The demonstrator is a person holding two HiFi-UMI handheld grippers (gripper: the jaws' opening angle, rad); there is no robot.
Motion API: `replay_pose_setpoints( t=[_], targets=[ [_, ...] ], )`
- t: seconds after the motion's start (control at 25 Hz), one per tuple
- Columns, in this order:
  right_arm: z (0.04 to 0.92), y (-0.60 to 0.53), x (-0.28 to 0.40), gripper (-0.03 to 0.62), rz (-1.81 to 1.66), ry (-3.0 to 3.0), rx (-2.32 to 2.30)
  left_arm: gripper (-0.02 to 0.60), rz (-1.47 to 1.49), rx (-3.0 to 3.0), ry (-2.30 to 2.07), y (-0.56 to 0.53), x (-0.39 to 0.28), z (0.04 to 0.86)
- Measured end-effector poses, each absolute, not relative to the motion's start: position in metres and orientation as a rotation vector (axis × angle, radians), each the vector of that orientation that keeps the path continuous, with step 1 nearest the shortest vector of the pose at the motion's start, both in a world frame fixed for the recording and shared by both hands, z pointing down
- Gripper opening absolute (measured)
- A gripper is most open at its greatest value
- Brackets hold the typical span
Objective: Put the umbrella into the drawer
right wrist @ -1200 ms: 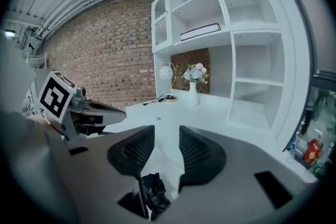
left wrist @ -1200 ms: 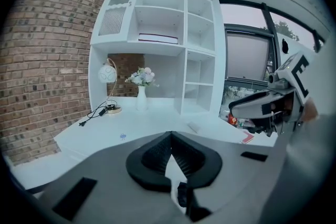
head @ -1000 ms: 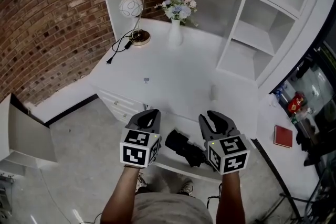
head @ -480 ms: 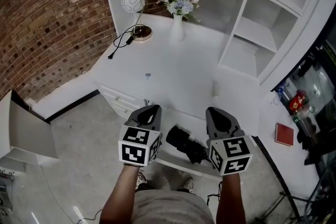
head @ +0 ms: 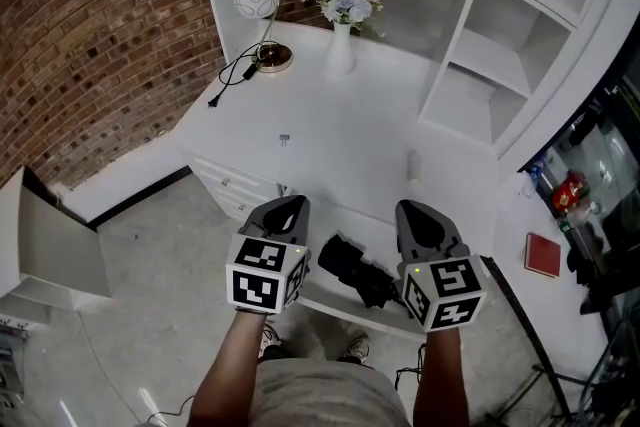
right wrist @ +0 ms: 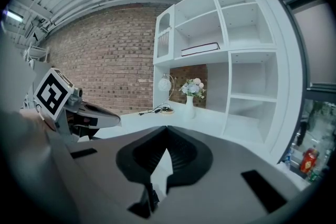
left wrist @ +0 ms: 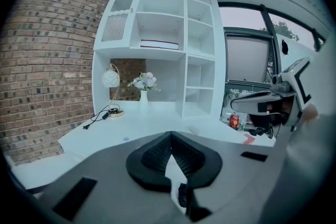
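umbrella | folded, black, lying in open drawer, between both tongs | likely light, soft fabric over stiff core; grip mid-body | left tongs closed, empty | right tongs closed, empty

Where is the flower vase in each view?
Head view: flower vase at top centre, on the desk.
Left gripper view: flower vase left of centre.
Right gripper view: flower vase slightly right of centre.
Shared landmark: globe lamp, just left of it everywhere.
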State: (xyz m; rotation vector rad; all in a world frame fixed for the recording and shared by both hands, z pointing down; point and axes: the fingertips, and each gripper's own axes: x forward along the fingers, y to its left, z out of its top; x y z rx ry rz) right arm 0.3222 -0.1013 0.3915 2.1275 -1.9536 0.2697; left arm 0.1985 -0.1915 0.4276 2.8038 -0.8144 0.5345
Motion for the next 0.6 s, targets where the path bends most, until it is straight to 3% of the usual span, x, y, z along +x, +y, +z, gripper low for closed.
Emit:
replay_pose_setpoints(
  t=[0.6],
  targets=[
    [0.3916, -0.1037, 0.3182, 0.005, 0.271, -1.954, 2.092, -0.006, 0.556, 2.801, -0.802, -0.1907, 0.1997, 0.4299]
  ],
)
